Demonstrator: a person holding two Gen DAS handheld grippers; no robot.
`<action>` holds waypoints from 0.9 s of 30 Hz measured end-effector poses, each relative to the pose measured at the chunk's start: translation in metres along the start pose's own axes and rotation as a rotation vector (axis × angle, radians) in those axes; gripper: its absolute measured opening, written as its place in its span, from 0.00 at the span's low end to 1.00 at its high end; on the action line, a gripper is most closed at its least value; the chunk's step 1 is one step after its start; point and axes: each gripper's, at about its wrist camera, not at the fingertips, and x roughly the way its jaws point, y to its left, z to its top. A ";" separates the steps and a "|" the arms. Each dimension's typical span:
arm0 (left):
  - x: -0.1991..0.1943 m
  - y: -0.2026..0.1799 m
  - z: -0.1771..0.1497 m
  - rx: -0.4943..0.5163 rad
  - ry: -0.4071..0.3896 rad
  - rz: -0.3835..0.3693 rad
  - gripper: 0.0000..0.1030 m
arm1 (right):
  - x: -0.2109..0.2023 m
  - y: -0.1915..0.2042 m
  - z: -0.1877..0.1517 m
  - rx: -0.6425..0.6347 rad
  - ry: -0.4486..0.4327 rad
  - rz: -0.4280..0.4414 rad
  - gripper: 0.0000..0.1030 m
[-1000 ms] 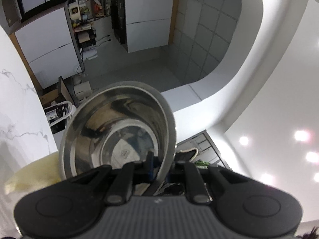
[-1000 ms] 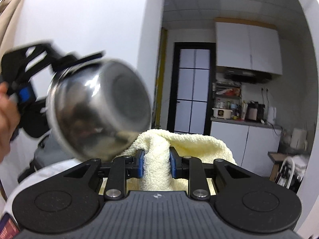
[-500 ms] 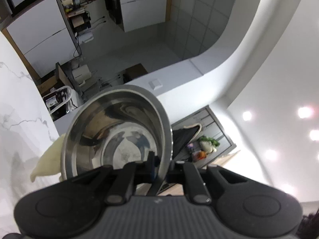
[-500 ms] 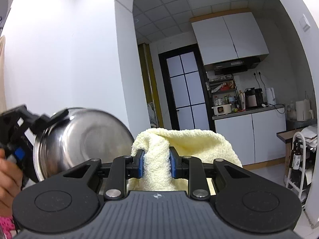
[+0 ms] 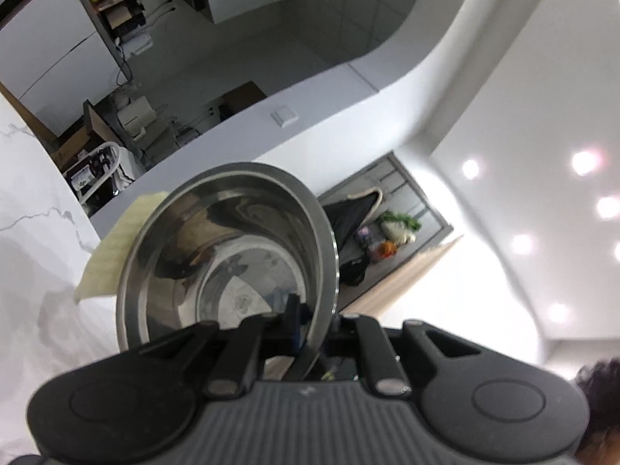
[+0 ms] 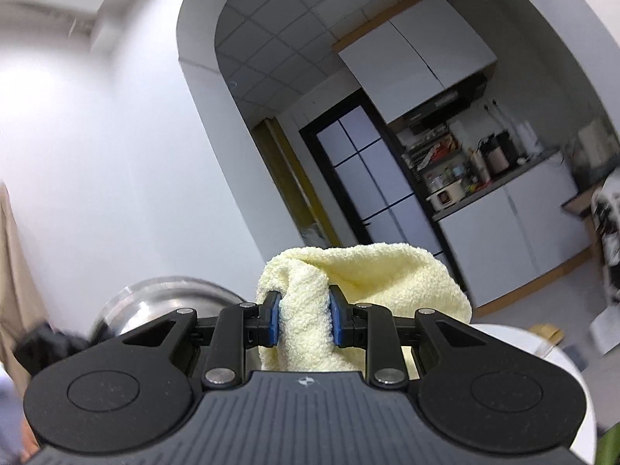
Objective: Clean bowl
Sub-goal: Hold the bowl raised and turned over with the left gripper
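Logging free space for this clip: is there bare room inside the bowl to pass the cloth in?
Yes. The bowl held at its rim by the left gripper looks bare inside, free from rim to base. It is crowded only at that gripped rim. The right gripper holds the cloth outside the bowl.

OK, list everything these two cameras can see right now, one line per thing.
Bowl: one, shiny steel, held up by its rim, open side toward the left wrist camera.
Towel: one, pale yellow terry, bunched between the right gripper's pads; its edge shows behind the bowl in the left view.
Wall cabinets: white, above the kitchen counter.
Glass-paned door: one, dark frame, in the archway.
Counter appliances: several, mixed colours, too small to name.
Black bag: one, against a grey cabinet.
Left gripper: black, clamped on the bowl's rim.
Right gripper: black with blue pads, shut on the towel.
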 end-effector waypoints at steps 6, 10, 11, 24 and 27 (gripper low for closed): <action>0.010 0.008 0.008 -0.002 -0.021 0.081 0.07 | 0.009 -0.009 -0.003 0.065 0.017 0.072 0.26; 0.004 0.009 0.011 -0.025 -0.058 0.120 0.07 | 0.021 0.003 -0.007 0.033 0.046 0.081 0.26; 0.001 0.009 0.011 -0.028 -0.064 0.124 0.07 | 0.023 0.004 -0.008 0.034 0.051 0.082 0.26; -0.043 0.013 0.021 -0.103 -0.253 0.193 0.06 | 0.037 0.032 -0.009 -0.026 0.137 0.189 0.26; -0.055 0.013 0.022 -0.117 -0.295 0.184 0.05 | 0.041 0.041 -0.013 -0.064 0.179 0.192 0.26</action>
